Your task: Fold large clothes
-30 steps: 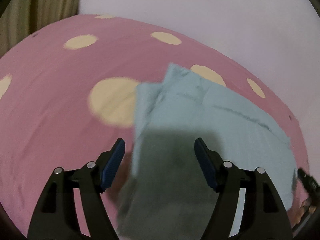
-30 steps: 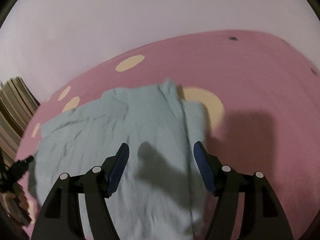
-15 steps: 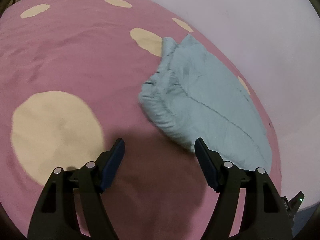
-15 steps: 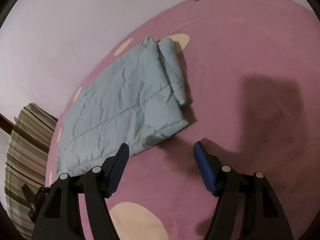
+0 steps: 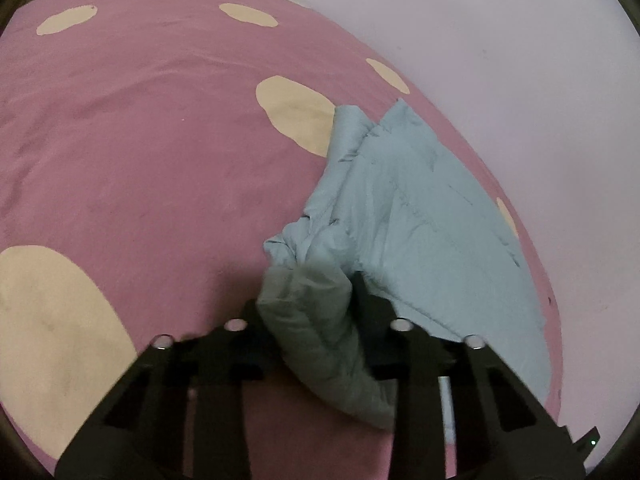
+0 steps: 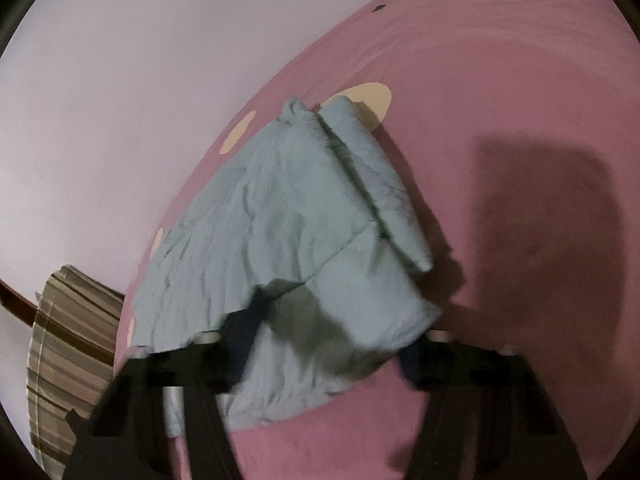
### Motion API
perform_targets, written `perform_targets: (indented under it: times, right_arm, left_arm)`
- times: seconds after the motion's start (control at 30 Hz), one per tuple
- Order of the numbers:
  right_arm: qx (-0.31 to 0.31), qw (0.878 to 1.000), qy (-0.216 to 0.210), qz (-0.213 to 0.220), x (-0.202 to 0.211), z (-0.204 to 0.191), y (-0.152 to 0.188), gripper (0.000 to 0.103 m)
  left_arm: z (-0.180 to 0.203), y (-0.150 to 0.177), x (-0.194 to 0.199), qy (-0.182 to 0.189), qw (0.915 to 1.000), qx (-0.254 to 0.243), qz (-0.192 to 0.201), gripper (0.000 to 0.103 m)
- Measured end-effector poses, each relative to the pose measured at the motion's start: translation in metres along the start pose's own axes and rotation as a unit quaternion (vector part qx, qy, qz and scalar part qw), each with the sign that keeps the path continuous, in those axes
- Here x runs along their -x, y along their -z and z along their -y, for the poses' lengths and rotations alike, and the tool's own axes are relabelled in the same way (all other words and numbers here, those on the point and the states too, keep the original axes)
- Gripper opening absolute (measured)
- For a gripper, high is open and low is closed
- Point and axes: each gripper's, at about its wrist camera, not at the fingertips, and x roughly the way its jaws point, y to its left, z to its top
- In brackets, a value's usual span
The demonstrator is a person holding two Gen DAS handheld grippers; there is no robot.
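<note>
Both claws (image 5: 306, 300) (image 6: 332, 332) newly closed around one blue garment (image 5: 420, 216).

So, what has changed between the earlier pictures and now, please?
Both tools came down to the near edge of the light blue garment, and their jaws have just been closing on it. The left tool now pinches a bunched corner; the right tool grips the other near corner. Half a second ago both stood open over bare cover. The garment remains folded on the pink spotted bed cover.
</note>
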Motion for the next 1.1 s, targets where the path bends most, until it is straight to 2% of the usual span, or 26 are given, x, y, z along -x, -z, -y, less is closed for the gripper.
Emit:
perform_targets:
  times: [0.1,0.2,0.57,0.83,1.1]
  right_arm:
    - [-0.007,1.000,-0.018,-0.009,-0.001,0.005,-0.001,0.019]
    - [0.006,1.000,-0.022,-0.002,0.006,0.001,0.001,0.013]
    - [0.025,0.999,-0.026,-0.005,0.042,-0.002,0.011,0.012]
    - [0.030,0.999,-0.035,-0.026,0.084,0.005,0.038,0.012]
    - [0.025,0.998,-0.039,-0.039,0.110,0.023,0.064,0.012]
  left_arm:
    - [0.003,0.000,0.003,0.001,0.9999,-0.012,0.008,0.018]
    - [0.008,0.006,0.011,-0.004,0.9989,-0.040,0.023,0.014]
    - [-0.003,0.024,0.046,-0.003,0.9972,-0.074,0.013,0.011]
    - [-0.030,0.051,0.092,-0.004,0.9984,-0.056,0.003,0.011]
    - [-0.053,0.074,0.127,-0.007,0.9987,-0.051,-0.004,0.011]
